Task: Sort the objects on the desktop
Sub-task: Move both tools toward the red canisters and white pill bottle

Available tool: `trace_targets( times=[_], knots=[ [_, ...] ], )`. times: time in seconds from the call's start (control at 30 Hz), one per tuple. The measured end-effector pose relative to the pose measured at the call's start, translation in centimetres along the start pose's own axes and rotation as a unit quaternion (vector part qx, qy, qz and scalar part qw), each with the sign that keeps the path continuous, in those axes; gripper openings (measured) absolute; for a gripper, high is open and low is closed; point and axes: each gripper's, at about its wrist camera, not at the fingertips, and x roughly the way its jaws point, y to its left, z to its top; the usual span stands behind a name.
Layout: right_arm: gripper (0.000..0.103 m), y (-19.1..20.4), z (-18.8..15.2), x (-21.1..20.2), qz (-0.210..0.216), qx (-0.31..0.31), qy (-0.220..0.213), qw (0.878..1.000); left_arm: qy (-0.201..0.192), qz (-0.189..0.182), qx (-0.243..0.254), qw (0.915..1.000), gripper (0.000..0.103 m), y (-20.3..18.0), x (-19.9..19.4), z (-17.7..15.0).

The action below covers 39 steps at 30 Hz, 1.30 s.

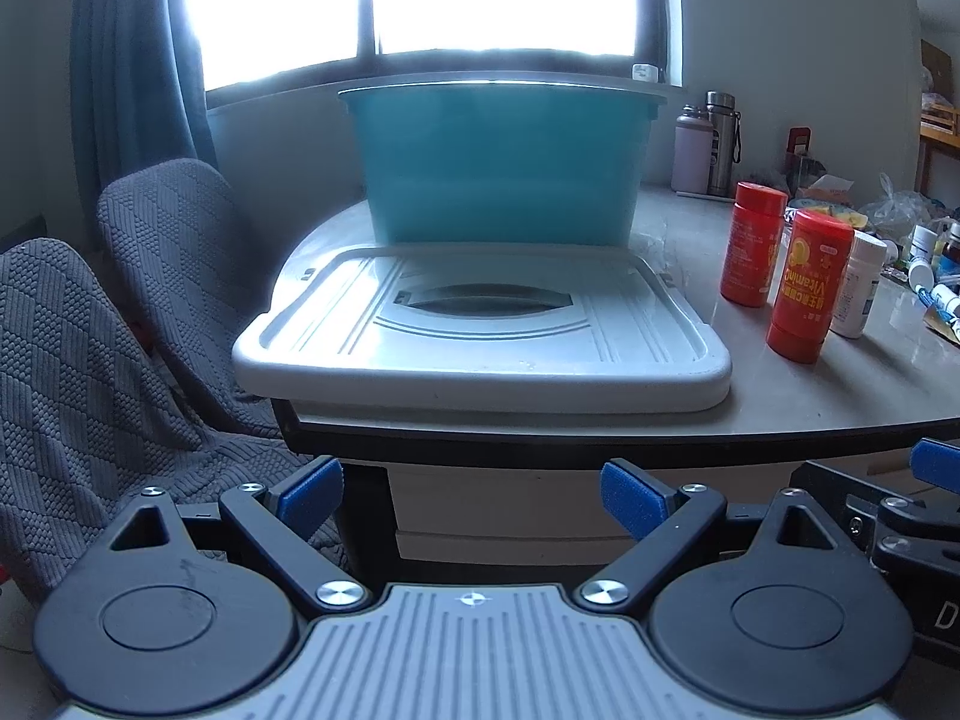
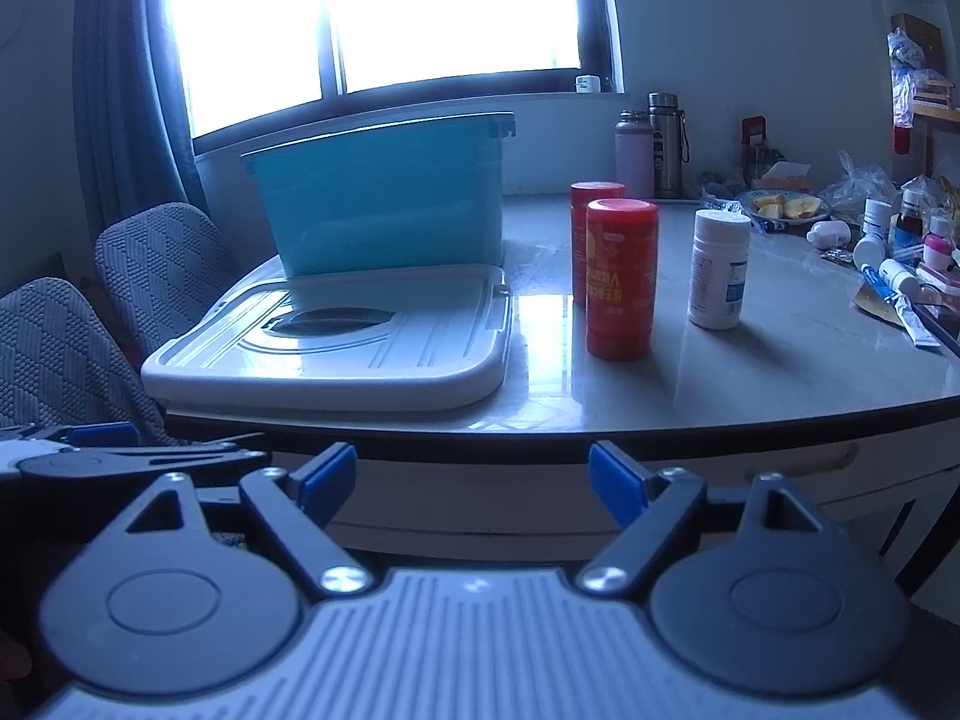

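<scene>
Hovering short of the table (image 1: 780,414) edge, I held my left gripper (image 1: 471,495) and my right gripper (image 2: 471,480) side by side at the bottom of each frame, jaws spread wide with nothing between them. At centre frame a white lid (image 1: 480,330) lay flat on the tabletop in front of a teal bin (image 1: 498,162). To the right of the lid stood two red bottles, the nearer one (image 2: 621,279) partly covering the farther one (image 2: 585,198), and right of them a white bottle (image 2: 718,270) stood apart. More small items cluttered the far right.
</scene>
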Motion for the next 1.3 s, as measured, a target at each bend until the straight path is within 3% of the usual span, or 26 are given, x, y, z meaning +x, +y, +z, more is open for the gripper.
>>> trace_targets(
  times=[0.5, 1.3],
  knots=[
    [0.085, -0.3, 0.3, -0.1, -0.008, 0.001, 0.002, 1.0, -0.021, 0.009, 0.01, 0.9997, 0.094, 1.4, -0.7, 0.3],
    [0.085, -2.5, 0.4, 0.0, -0.027, 0.006, -0.008, 1.0, -0.022, -0.02, 0.01, 0.9995, 0.094, -0.2, 0.2, 1.3]
  ],
)
